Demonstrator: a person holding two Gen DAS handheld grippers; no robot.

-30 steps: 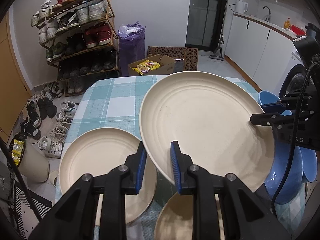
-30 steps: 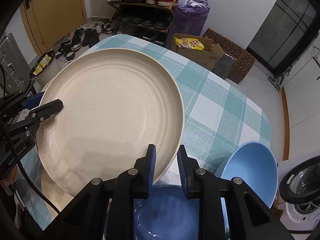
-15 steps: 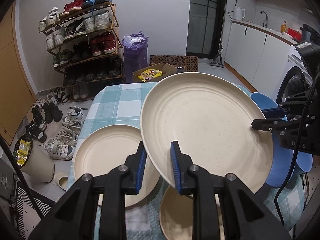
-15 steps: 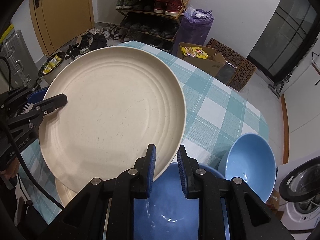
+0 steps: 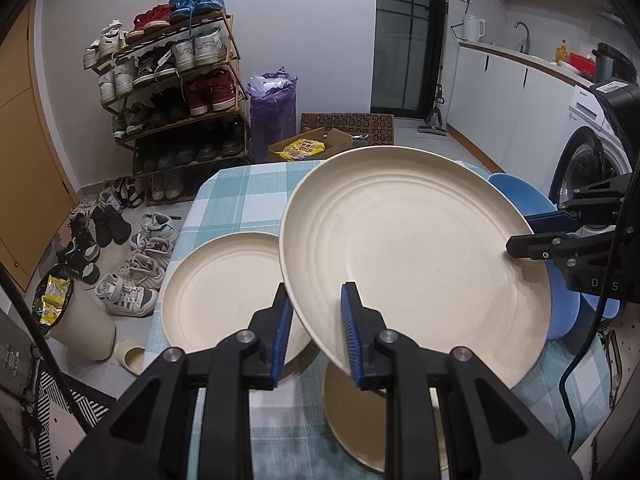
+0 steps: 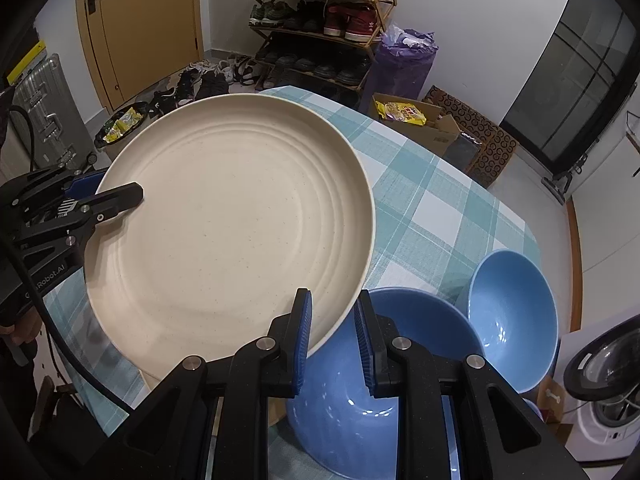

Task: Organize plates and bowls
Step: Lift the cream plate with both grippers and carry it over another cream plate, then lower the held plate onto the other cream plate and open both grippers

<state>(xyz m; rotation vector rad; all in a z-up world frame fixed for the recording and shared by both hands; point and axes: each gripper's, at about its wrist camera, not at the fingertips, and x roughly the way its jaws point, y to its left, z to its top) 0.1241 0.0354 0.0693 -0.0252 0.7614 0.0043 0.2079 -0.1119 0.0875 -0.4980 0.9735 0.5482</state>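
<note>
Three cream plates show: a large plate [image 5: 412, 256] held up off the table, a second plate [image 5: 224, 292] lying on the checked cloth, and a third plate [image 5: 352, 412] partly hidden under the large one. Two blue bowls [image 6: 512, 312] sit side by side. There are two grippers, one shoe rack [image 5: 172, 92], one cardboard box [image 6: 424, 124] and one purple bag [image 5: 272, 108].

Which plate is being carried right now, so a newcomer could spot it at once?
Start at the checked table. Above it, the big plate hangs tilted in the air, its rim pinched by the left gripper on one side and the right gripper on the other. The other cream plates lie flat on the cloth, like the small plate, and the bowls are blue.
</note>
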